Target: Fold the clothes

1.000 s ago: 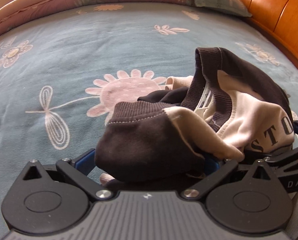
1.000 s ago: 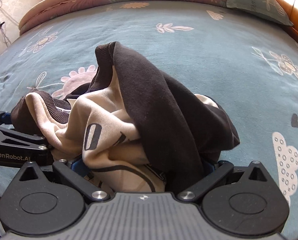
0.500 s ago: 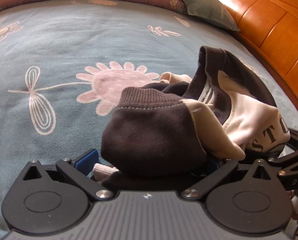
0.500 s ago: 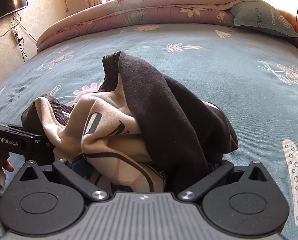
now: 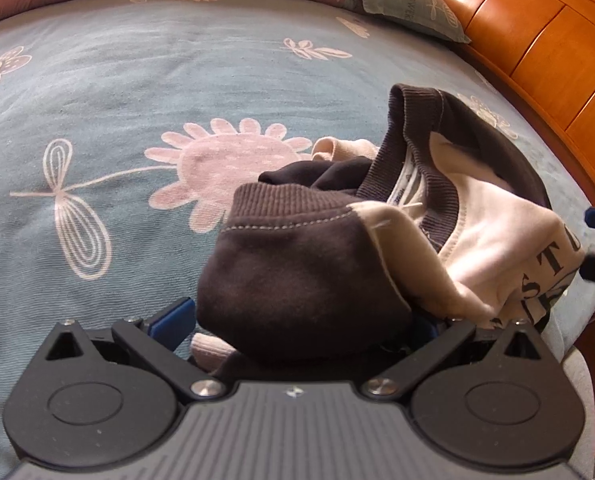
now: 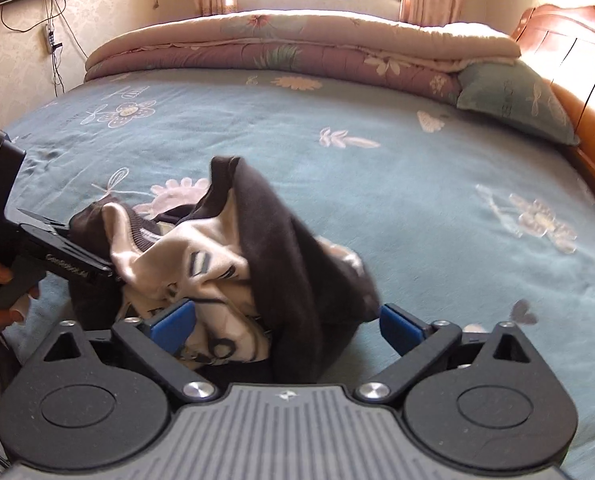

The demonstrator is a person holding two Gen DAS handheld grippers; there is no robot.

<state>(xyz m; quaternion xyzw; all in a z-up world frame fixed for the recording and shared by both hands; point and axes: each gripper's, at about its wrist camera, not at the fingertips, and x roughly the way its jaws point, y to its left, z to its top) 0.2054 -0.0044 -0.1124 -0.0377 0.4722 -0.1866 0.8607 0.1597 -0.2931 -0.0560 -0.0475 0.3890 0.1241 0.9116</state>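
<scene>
A dark brown and cream sweatshirt (image 5: 337,264) lies bunched in a heap on the bed (image 5: 137,92), near the edge closest to the cameras and toward the side with the wooden headboard (image 5: 537,40). The left tool (image 5: 297,320) is buried under the dark ribbed hem: 1 blue pad shows at the left, the other is hidden by cloth, so I cannot tell whether it grips the fabric. The right tool (image 6: 287,322) stands open, its 2 blue pads (image 6: 401,326) spread wide with a fold of the sweatshirt draped between them. In the right wrist view, a hand (image 6: 1,288) holds the left tool's body at the heap's left side. A folded quilt (image 6: 297,44) and a teal pillow (image 6: 509,96) sit along the bed's far edge.
</scene>
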